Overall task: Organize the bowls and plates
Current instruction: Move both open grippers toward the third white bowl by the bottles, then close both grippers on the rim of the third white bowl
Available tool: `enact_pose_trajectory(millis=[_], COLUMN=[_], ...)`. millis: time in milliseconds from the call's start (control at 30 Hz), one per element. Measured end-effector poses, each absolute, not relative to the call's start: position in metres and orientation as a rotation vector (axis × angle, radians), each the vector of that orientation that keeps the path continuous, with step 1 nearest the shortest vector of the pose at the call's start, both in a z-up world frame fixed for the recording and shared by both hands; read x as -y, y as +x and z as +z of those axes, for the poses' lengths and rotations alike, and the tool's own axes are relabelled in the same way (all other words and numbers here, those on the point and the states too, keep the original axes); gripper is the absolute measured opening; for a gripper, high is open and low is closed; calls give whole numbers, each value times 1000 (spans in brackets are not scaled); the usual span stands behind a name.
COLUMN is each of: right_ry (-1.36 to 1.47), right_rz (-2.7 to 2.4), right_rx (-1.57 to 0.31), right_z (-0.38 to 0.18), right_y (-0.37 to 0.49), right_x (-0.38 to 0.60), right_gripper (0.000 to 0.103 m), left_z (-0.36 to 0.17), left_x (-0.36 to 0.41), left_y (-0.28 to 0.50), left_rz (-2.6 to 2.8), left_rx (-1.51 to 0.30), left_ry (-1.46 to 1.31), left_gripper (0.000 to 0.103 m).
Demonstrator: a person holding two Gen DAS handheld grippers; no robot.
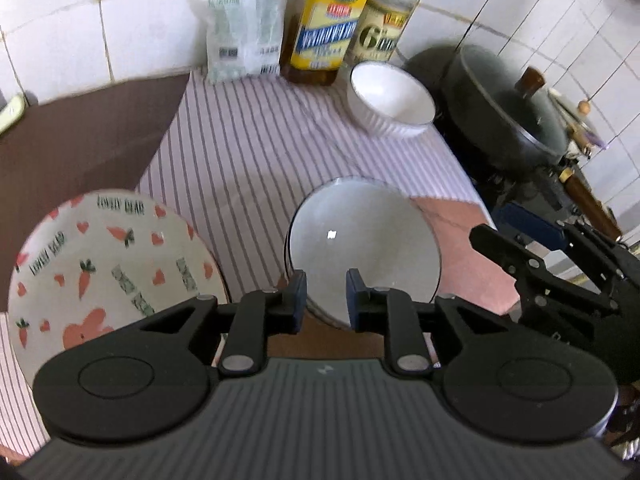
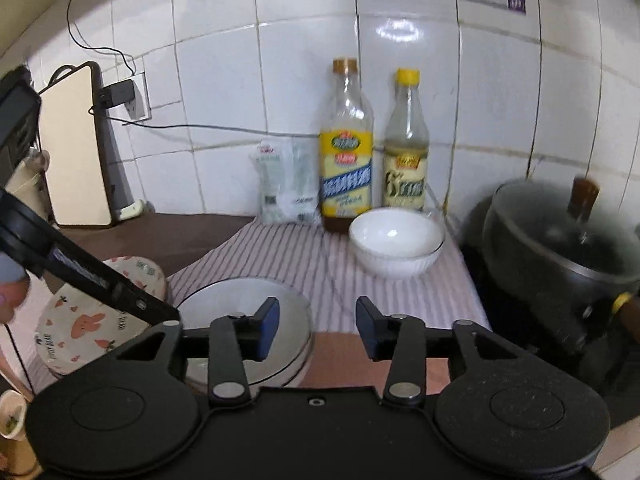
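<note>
Left hand-held gripper [image 1: 326, 298] released, fingers astride near rim of stacked plain white plates [image 1: 364, 240]. Right hand-held gripper [image 2: 317, 326] released, just right of stack. Carrot-patterned ceramic plate [image 1: 112, 256] left.

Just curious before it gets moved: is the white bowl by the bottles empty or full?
Empty. The white bowl stands upright, and its bare glossy inside shows in both views.

Glossy, seemingly ceramic white bowl [image 2: 396, 242] on striped cloth [image 2: 332, 280].
</note>
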State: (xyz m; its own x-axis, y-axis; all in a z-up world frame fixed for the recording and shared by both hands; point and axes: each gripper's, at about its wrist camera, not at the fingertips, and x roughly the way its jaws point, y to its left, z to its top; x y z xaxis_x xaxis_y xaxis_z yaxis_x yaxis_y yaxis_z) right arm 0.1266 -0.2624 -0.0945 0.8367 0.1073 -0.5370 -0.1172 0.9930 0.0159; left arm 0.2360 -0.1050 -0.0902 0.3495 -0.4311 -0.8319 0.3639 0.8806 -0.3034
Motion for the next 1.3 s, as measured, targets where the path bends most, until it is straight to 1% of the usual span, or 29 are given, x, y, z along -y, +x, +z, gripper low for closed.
enact_pose_trajectory(millis=[67, 133, 167, 233, 300, 367, 467, 500, 533, 633, 700, 800, 933, 1100, 1200, 1267, 1300], right_ry=[-40, -58, -64, -55, -26, -7, -27, -33, -35, -23, -15, -13, 17, 0, 8, 7, 7], right_rz=[107, 93, 86, 102, 119, 131, 115, 108, 100, 82, 85, 97, 75, 28, 11, 6, 3], right_rx=[-557, -547, -538, -509, -490, -495, -509, -515, -525, -550, -577, -604, -637, -634, -629, -634, -632], right_z=[-91, -88, -87, -84, -84, -87, -99, -104, -110, -126, -136, -153, -175, -189, -196, -201, -203], right_y=[131, 137, 140, 148, 158, 172, 191, 196, 203, 218, 227, 240, 258, 272, 283, 289, 292], right_x=[268, 272, 274, 279, 284, 288, 291, 293, 296, 304, 307, 310, 315, 312, 314, 315, 315], right_gripper=[52, 60, 62, 68, 72, 73, 76, 78, 84, 86, 86, 92, 93, 94, 96, 96, 96], left_z=[-82, -75, -71, -66, -63, -61, -64, -65, -67, -78, -88, -104, -126, -151, -157, -161, -163], left_x=[106, 108, 110, 114, 119, 124, 136, 139, 144, 156, 166, 183, 202, 216, 222, 225, 226], left_y=[241, 247, 251, 261, 271, 283, 302, 309, 316, 334, 349, 368, 390, 414, 423, 428, 431], left_rz=[-525, -535, -537, -542, -553, -571, -591, -598, -599, -616, -624, -632, -654, -636, -652, -651, -647], left_rx=[-1069, -1039, -1019, -986, -961, -942, -920, -909, -904, -895, -892, -897, -934, -981, -987, -986, -990], left_ry=[-76, -82, -81, -77, -74, -73, -72, -72, -66, -60, -59, -34, -21, -23, -36, -39, -40], left_gripper=[20, 24, 25, 35, 40, 41, 46, 48, 49, 54, 55, 55, 55, 55, 53, 50, 46])
